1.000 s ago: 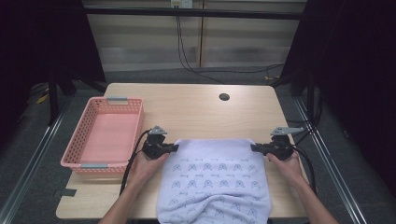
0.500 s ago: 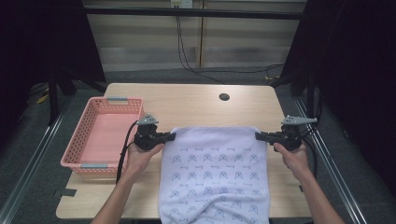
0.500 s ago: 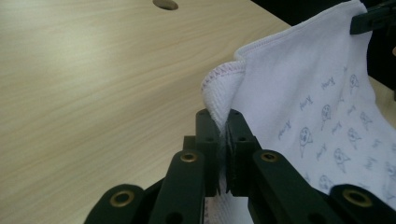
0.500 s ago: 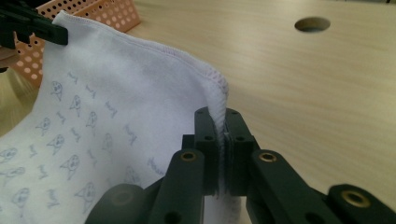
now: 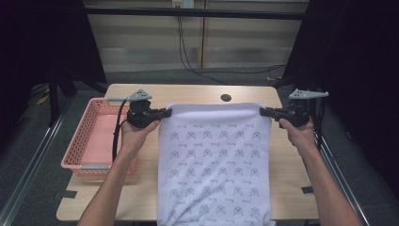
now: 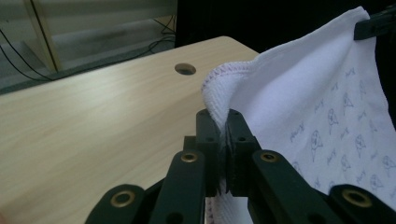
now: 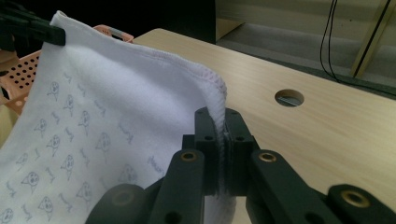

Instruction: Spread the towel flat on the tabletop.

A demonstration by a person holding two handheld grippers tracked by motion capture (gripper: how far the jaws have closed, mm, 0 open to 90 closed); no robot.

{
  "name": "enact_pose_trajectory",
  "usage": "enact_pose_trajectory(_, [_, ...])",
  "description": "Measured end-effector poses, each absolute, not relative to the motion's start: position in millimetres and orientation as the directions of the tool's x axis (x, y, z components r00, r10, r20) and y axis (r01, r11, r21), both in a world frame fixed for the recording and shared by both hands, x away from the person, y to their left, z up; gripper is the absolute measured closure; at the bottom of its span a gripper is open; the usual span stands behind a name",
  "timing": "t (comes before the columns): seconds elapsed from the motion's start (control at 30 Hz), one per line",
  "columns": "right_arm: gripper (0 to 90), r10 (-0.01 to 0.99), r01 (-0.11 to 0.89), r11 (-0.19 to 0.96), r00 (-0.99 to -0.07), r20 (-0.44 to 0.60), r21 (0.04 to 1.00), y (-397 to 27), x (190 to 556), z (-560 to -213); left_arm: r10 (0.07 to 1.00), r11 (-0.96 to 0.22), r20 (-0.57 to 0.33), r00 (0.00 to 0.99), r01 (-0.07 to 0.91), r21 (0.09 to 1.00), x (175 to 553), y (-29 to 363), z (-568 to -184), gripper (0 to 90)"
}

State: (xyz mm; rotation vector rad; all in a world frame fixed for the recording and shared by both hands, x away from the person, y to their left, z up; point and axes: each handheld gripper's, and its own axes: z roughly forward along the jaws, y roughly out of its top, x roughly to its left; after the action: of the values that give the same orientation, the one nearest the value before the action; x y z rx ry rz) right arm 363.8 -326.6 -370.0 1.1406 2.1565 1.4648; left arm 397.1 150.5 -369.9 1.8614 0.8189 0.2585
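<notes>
Since a second ago both hands have been lifting, and the white printed cloth (image 5: 216, 165) that lay flat is now hanging stretched between them, its top edge raised above the table and its lower part trailing over the near edge. At far left the pink perforated plastic basket (image 5: 89, 141) is sitting on the table, just beside the left gripper (image 5: 165, 112), whose jaws are clamping the cloth's left top corner. The right gripper (image 5: 263, 111) is pinching the right corner the same way. The pale wooden table (image 5: 197, 92), with a round cable hole (image 5: 226, 98), is lying bare beyond. Cables are hanging down the far wall.
</notes>
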Motion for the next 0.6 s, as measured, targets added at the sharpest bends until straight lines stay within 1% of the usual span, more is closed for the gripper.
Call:
enact_pose_trajectory(0.1, [87.1, 0.75, 0.437, 0.173, -0.639, 0.169, 0.883, -324, 373, -361, 0.651, -0.224, -0.17, 0.739, 0.402, 0.888, 403, 150, -361, 86.6])
enact_pose_trajectory(0.2, [87.2, 0.753, 0.434, 0.159, -0.634, 0.175, 0.887, -327, 384, -352, 0.669, -0.199, -0.172, 0.723, 0.397, 0.896, 410, 151, -355, 86.5])
enact_pose_trajectory(0.37, [87.4, 0.77, 0.424, 0.159, -0.619, 0.157, 0.892, -327, 398, -336, 0.667, -0.185, -0.175, 0.724, 0.389, 0.903, 422, 146, -348, 86.7])
enact_pose_trajectory(0.5, [87.4, 0.776, 0.405, 0.146, -0.613, 0.15, 0.902, -329, 407, -321, 0.657, -0.152, -0.179, 0.732, 0.362, 0.92, 428, 147, -331, 86.8])
enact_pose_trajectory(0.57, [87.5, 0.778, 0.393, 0.147, -0.613, 0.139, 0.908, -329, 413, -312, 0.669, -0.163, -0.16, 0.726, 0.353, 0.921, 435, 145, -322, 86.8])
enact_pose_trajectory(0.6, [87.5, 0.779, 0.386, 0.139, -0.612, 0.14, 0.912, -329, 416, -308, 0.67, -0.146, -0.166, 0.723, 0.348, 0.926, 438, 145, -317, 86.7])
